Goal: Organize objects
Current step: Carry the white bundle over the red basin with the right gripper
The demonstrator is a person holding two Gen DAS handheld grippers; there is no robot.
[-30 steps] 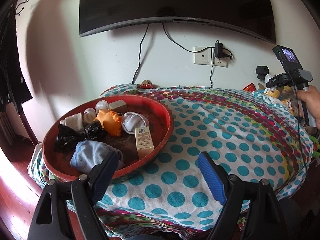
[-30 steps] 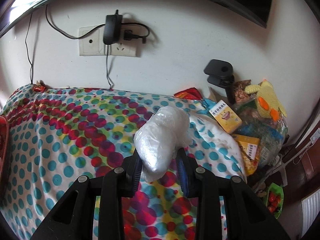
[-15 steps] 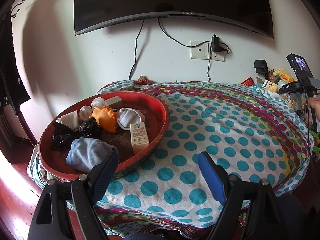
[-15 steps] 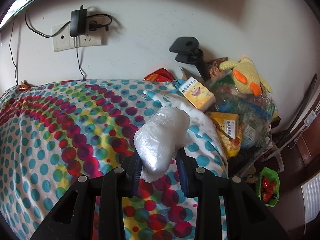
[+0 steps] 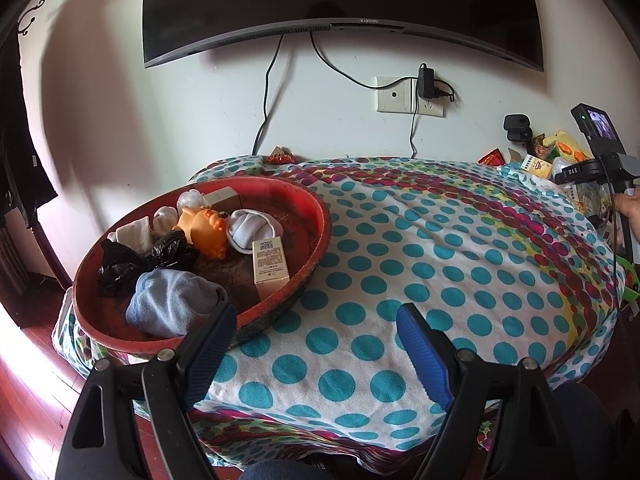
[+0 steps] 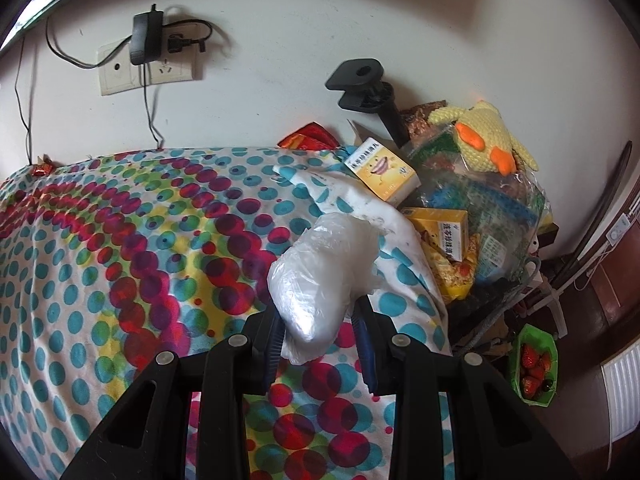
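My right gripper (image 6: 318, 330) is shut on a white plastic bag bundle (image 6: 322, 270) and holds it above the right part of the polka-dot table (image 6: 120, 240). My left gripper (image 5: 316, 340) is open and empty at the near table edge, just right of a red round basket (image 5: 316, 236). The basket holds an orange toy (image 5: 204, 230), black bags (image 5: 120, 266), a blue sock roll (image 5: 172, 306), a white sock roll (image 5: 250, 230) and a small box (image 5: 270, 266). The right gripper's handle and the hand on it show at the far right of the left wrist view (image 5: 600, 168).
A heap at the table's right end holds yellow boxes (image 6: 382, 172), a knitted yellow duck (image 6: 486, 140), snack bags and a black clamp stand (image 6: 368, 88). A green punnet of strawberries (image 6: 534, 364) sits below. A wall socket with charger (image 5: 412, 90) and a TV (image 5: 340, 0) are behind.
The right gripper has swung right with the bag, bringing the heap and strawberries into view. The left gripper has drawn back a little from the table, still open.
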